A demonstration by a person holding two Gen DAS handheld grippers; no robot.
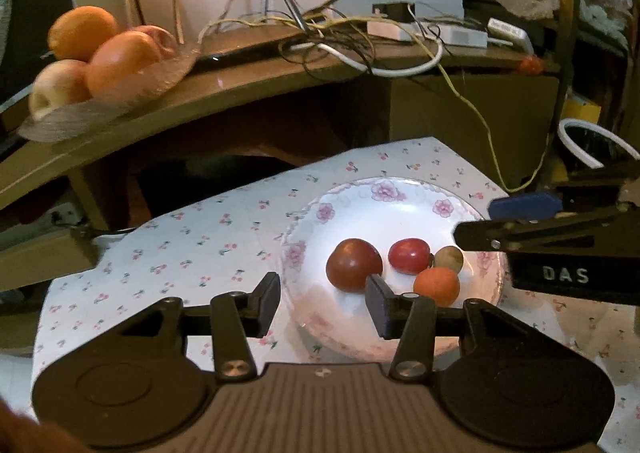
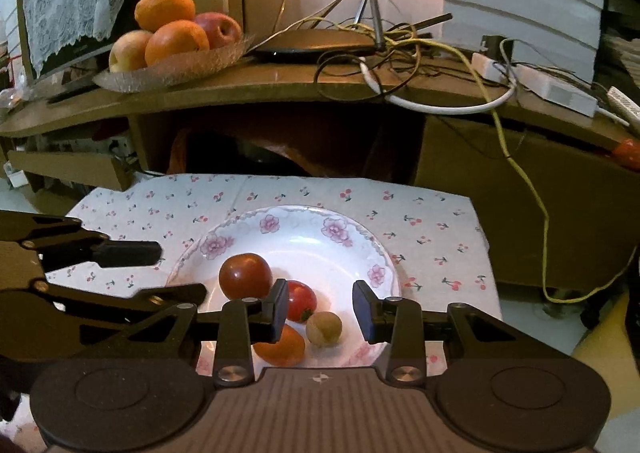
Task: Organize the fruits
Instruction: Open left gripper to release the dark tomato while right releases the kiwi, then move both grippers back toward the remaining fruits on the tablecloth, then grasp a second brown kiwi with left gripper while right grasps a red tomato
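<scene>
A white floral plate (image 1: 400, 209) (image 2: 304, 237) sits on a cherry-print cloth. It holds a dark red fruit (image 1: 353, 264) (image 2: 245, 275), a smaller red fruit (image 1: 409, 255) (image 2: 301, 300), a small brown fruit (image 1: 449, 258) (image 2: 324, 328) and a small orange fruit (image 1: 436, 286) (image 2: 280, 347). My left gripper (image 1: 323, 303) is open and empty at the plate's near left rim. My right gripper (image 2: 320, 312) is open and empty, low over the plate, with the brown fruit between its fingers. It also shows in the left wrist view (image 1: 500, 223), at the right.
A glass dish (image 1: 104, 101) (image 2: 172, 67) with oranges and apples stands on the wooden desk (image 2: 280, 89) behind. Tangled cables (image 2: 400, 49) and a black flat device (image 2: 316, 43) lie on the desk. A small red object (image 2: 628, 151) sits at the desk's right edge.
</scene>
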